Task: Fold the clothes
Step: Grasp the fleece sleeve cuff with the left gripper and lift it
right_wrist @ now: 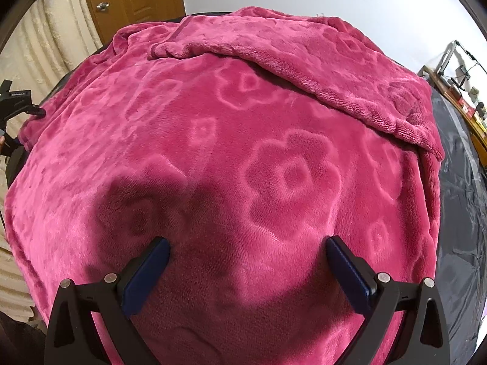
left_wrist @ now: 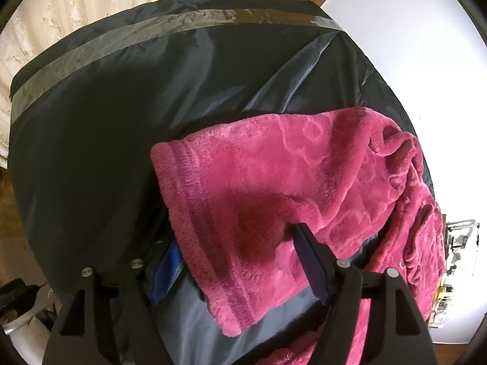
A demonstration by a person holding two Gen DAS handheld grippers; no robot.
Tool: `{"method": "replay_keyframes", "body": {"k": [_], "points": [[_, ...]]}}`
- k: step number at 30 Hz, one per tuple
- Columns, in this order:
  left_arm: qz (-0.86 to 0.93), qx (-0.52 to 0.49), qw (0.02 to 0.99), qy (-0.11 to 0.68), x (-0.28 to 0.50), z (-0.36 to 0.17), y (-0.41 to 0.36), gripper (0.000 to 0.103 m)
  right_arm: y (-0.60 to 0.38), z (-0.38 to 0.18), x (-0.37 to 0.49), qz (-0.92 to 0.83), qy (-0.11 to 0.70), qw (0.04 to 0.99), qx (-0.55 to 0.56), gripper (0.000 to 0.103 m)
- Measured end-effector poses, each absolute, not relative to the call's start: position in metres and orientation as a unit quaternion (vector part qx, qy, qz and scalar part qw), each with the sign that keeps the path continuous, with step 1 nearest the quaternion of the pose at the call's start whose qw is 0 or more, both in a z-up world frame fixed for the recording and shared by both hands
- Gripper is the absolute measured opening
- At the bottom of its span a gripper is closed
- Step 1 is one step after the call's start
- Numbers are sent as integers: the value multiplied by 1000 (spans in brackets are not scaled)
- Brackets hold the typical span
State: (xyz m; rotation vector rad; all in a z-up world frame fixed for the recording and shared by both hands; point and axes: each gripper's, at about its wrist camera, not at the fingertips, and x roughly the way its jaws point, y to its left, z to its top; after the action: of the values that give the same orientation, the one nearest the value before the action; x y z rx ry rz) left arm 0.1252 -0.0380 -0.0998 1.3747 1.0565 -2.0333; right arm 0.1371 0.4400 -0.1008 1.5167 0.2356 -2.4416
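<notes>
A magenta fleece garment with an embossed flower pattern (right_wrist: 243, 158) lies spread on a table under a dark shiny cloth (left_wrist: 100, 127). In the left wrist view its ribbed cuff end (left_wrist: 213, 231) lies between my left gripper's fingers, draped over the left pad. My left gripper (left_wrist: 234, 249) is open wide around that cuff. My right gripper (right_wrist: 248, 249) is open and empty, fingers resting just above the flat body of the garment. A folded-over sleeve or flap (right_wrist: 304, 70) lies across the garment's far part.
A cream curtain (left_wrist: 61, 15) hangs behind the table at left, next to a wooden door (right_wrist: 134, 0). A white wall (left_wrist: 411, 45) is at right. A cluttered shelf (right_wrist: 465, 91) stands at the far right. The dark cloth (right_wrist: 462, 182) shows to the garment's right.
</notes>
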Motion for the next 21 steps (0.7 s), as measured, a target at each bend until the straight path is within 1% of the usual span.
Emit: {"method": "replay_keyframes", "body": {"k": [1,2,3,5,7,10,13,16,20,21], "points": [[-742,500,232,383,124,-100,-38,76,440,-101,137,-839,81,128,522,103],[-744,500,230,379,122,-100,-37,73,440,-100,137,-839,80,127,523,103],[-746,500,231,375,121,-101,-37,69,440,-100,137,-839,80,126,523,103],[-747,505,226,368,117,-102,-37,36,440,-100,137,-839,79,125,524,103],[-746,506,216,376,113,-102,-40,22,440,-99,135,-839,79,124,524,103],[-749,501,211,378,107,-93,-46,19,437,-99,132,-839,79,124,525,103],[-761,484,211,378,96,-71,-57,19,435,-99,131,-839,78,124,524,103],[-782,456,214,368,80,-34,-73,18,435,-99,131,-839,77,124,523,103],[-817,413,214,340,54,28,-86,17,434,-99,130,-841,75,122,522,103],[-825,403,213,333,61,46,-88,17,434,-99,131,-841,75,122,522,103]]}}
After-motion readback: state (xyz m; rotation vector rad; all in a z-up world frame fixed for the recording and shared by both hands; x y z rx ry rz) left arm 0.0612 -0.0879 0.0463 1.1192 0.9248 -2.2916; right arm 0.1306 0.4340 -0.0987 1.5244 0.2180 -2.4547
